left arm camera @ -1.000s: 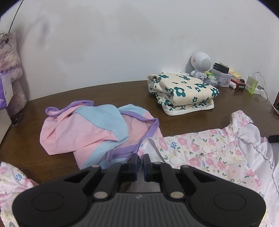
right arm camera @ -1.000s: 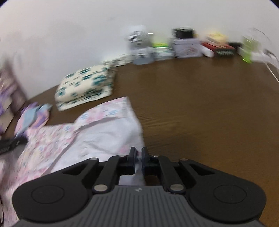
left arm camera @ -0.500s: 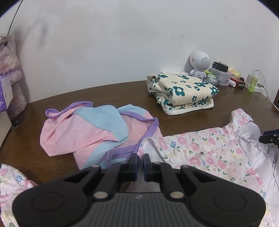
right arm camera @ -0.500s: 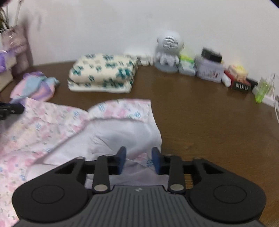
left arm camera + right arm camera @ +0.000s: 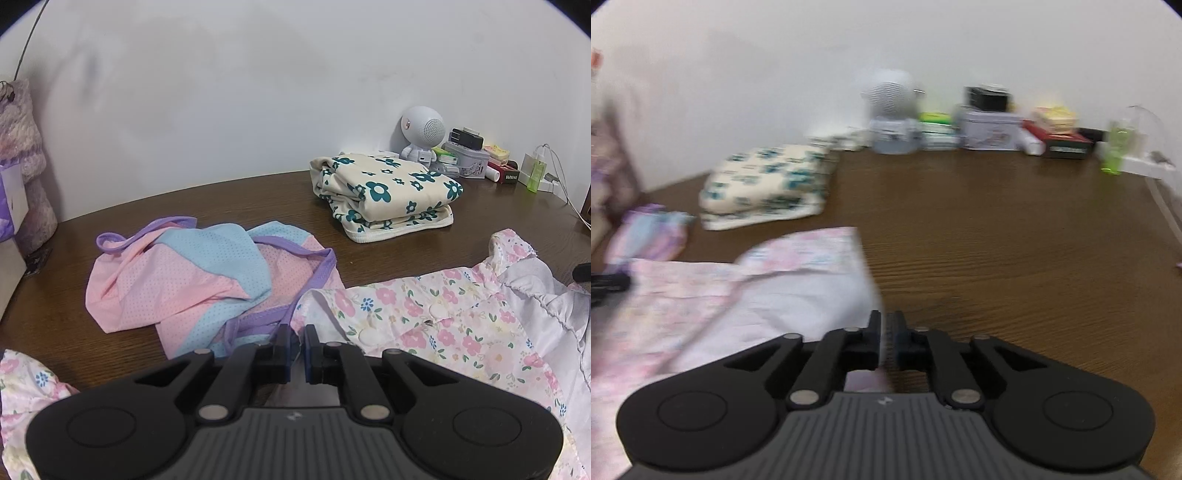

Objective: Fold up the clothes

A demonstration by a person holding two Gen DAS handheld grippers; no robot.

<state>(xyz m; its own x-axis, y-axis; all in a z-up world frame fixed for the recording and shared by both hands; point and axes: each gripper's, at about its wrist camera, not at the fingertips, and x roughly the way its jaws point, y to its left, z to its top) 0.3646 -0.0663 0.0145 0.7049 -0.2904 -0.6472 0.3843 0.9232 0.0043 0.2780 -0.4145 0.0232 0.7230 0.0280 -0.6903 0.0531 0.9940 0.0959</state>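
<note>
Your left gripper [image 5: 296,345] pinched the floral garment [image 5: 461,325], which lay lengthwise between your hands along the table's [image 5: 1015,240] near side. Your right gripper [image 5: 886,332] was closing on its white edge; bare wood lay rightward.

Soft, even indoor light is filling both views, casting only faint shadows under the folded cloth [image 5: 388,195] and on the wall [image 5: 258,92]. The left wrist view is showing sharp detail throughout, with no glare. The right wrist view is smearing with motion blur: the speaker [image 5: 892,114], the boxes [image 5: 991,129] and the floral garment [image 5: 757,295] are losing their outlines. Fisheye distortion is bowing the counter [image 5: 258,206] edge, and dark vignetting is cutting the upper corners.
</note>
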